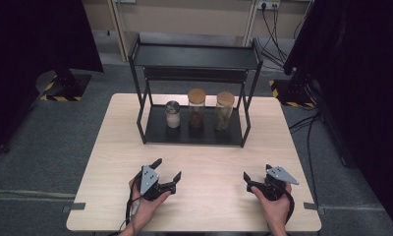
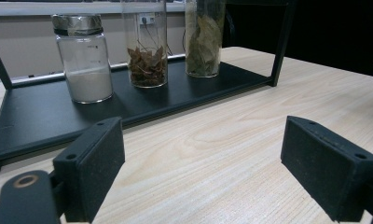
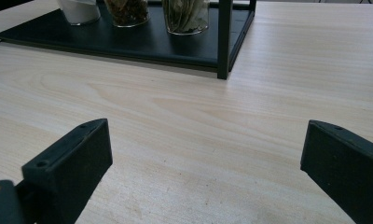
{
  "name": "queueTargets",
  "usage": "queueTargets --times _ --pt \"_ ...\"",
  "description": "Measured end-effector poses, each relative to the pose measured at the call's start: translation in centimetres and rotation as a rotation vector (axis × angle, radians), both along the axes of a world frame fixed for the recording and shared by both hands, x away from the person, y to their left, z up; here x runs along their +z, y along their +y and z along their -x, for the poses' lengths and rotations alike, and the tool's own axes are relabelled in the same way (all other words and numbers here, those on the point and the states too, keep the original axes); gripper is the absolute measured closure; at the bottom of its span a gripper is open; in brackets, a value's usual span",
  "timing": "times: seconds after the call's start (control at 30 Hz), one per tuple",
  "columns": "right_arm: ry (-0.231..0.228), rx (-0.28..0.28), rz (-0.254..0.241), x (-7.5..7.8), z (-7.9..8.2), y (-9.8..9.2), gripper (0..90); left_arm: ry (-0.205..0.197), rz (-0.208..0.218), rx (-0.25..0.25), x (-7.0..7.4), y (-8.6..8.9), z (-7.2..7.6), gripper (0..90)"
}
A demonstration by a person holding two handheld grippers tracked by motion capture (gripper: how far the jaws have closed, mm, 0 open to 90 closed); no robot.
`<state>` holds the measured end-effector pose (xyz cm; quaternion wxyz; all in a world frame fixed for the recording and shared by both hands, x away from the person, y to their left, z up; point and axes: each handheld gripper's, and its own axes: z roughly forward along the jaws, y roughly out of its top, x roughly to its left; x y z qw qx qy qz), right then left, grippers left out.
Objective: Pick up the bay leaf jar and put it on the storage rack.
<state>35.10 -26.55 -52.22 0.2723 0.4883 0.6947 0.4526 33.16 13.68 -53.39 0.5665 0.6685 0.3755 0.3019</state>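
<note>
A black two-level shelf (image 1: 194,133) stands at the back of the light wood table (image 1: 199,191). On its lower tray stand three jars: a short one with white powder and a metal lid (image 1: 173,114) (image 2: 84,58), a tall one with brown leaves and a cork lid (image 1: 196,108) (image 2: 146,44), and a tall one with green leaves (image 1: 224,111) (image 2: 203,37). My left gripper (image 1: 167,169) (image 2: 203,172) rests near the table's front, open and empty. My right gripper (image 1: 256,176) (image 3: 205,177) rests at the front right, open and empty.
The shelf's top level (image 1: 194,55) is bare. Its front right post (image 3: 224,39) stands ahead of the right gripper. Dark curtains and stands flank the table; cables (image 1: 273,29) hang at the back wall. Open wood lies between the grippers and the shelf.
</note>
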Motion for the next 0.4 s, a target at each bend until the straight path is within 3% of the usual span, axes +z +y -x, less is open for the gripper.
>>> queueTargets --times 0.4 --pt "0.003 -0.004 -0.007 0.00 -0.03 -0.08 2.4 0.005 0.001 -0.011 0.01 0.04 -0.05 12.8"
